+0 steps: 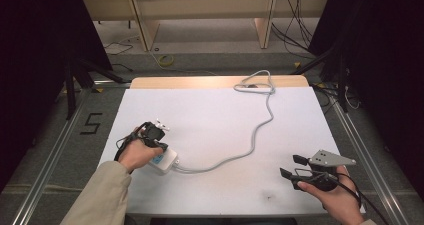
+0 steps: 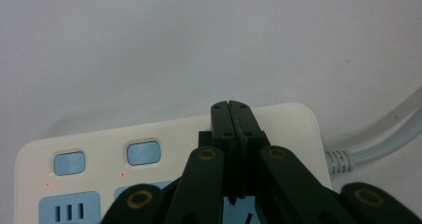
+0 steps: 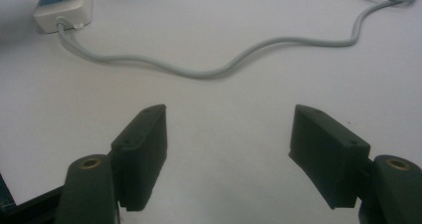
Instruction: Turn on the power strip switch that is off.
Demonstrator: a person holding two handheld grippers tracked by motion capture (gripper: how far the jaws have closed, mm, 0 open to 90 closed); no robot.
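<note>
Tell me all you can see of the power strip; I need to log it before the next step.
The power strip is a white plastic block with rounded corners, lying flat on the white table near its front left. Its top carries light-blue rocker switches, small red indicator lights and blue socket faces. A grey cable leaves its right end and snakes toward the table's far edge. The left gripper, jaws shut, sits over its top; contact is unclear.

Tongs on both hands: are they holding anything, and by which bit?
Nothing is held. The left tongs are shut with nothing between them, poised over the power strip. The right tongs stand open over the bare table.
</note>
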